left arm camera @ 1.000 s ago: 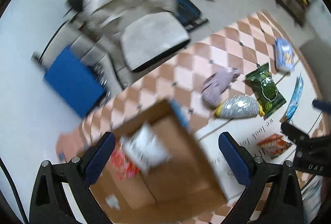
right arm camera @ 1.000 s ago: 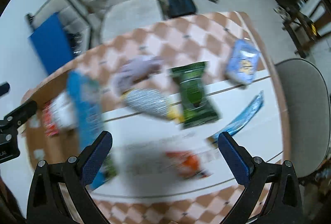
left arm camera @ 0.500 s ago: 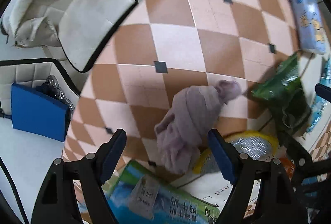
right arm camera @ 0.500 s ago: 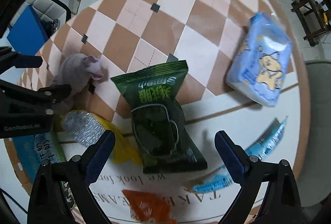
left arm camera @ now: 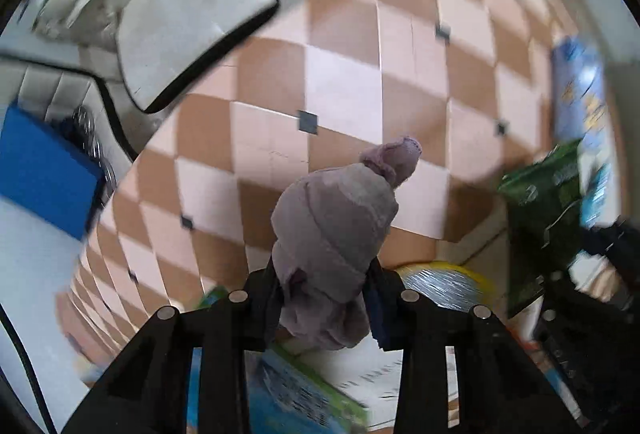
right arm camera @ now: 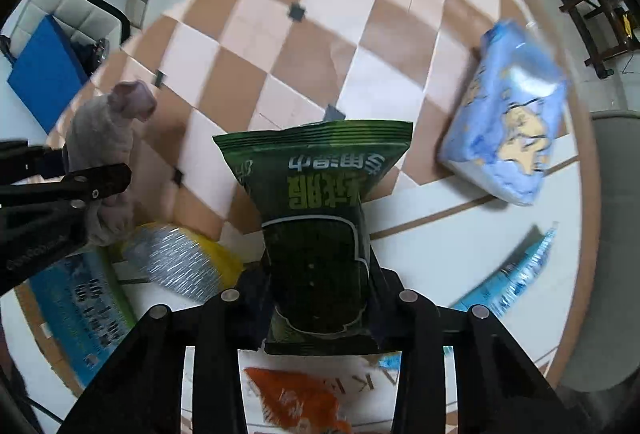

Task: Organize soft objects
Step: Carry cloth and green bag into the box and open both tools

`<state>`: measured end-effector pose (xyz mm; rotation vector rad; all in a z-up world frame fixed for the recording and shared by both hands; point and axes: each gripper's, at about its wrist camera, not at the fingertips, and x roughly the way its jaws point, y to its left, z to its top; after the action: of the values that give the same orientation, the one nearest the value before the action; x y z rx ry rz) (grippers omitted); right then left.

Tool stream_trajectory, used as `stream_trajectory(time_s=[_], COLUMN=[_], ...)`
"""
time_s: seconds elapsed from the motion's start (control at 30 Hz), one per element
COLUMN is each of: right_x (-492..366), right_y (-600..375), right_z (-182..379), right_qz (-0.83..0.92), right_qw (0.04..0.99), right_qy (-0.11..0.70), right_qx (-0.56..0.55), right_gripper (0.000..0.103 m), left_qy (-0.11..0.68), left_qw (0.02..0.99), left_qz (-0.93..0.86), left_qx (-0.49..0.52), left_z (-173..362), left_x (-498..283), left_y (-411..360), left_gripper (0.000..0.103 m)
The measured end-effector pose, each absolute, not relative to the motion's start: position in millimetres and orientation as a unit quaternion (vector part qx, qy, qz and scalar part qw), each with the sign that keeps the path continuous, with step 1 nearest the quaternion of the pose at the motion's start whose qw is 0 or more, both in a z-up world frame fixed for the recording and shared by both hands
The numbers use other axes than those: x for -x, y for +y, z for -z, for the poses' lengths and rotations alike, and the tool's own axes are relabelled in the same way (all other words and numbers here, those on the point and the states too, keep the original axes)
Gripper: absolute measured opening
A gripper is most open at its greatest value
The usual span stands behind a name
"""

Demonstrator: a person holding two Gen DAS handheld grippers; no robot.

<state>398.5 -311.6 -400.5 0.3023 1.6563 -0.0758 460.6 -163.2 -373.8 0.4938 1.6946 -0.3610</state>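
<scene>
My left gripper (left arm camera: 324,298) is shut on a mauve bundled cloth (left arm camera: 336,222) that sticks forward over the checkered table; the cloth also shows at the left of the right wrist view (right arm camera: 108,137). My right gripper (right arm camera: 320,302) is shut on the lower end of a green snack packet (right arm camera: 316,201), which points away from me. The packet shows at the right edge of the left wrist view (left arm camera: 540,209). The two grippers are side by side, left one to the left.
On the table lie a silver-and-yellow pack (right arm camera: 180,262), a blue-green flat pack (right arm camera: 80,314), an orange packet (right arm camera: 300,402), a light blue tissue pack (right arm camera: 508,133) and a thin blue wrapper (right arm camera: 516,274). A padded chair (left arm camera: 192,29) and a blue box (left arm camera: 44,169) stand beyond the table's far edge.
Both grippers have closed: the left one onto the mauve cloth, the right one onto the green packet. Both had been open above the table before.
</scene>
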Motion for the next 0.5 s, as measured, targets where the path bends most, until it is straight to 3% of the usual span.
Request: stream_trajectory(time_s=[0.23, 0.5], right_x=[-369, -314], right_y=[-286, -180], right_z=[321, 263], right_qz=[-0.011, -0.113], right_qw=[0.705, 0.705], right_qy=[0.691, 0.683], right_qx=[-0.162, -0.157], right_gripper=[0.039, 0.039], left_qy=[0.686, 0.692], left_qw=[0.713, 0.721], left_qz=[0.13, 0.039], left_qx=[-0.072, 0.025], left_z=[268, 241], left_x=[-402, -335], left_y=[-91, 54], left_gripper=[0.032, 0.032])
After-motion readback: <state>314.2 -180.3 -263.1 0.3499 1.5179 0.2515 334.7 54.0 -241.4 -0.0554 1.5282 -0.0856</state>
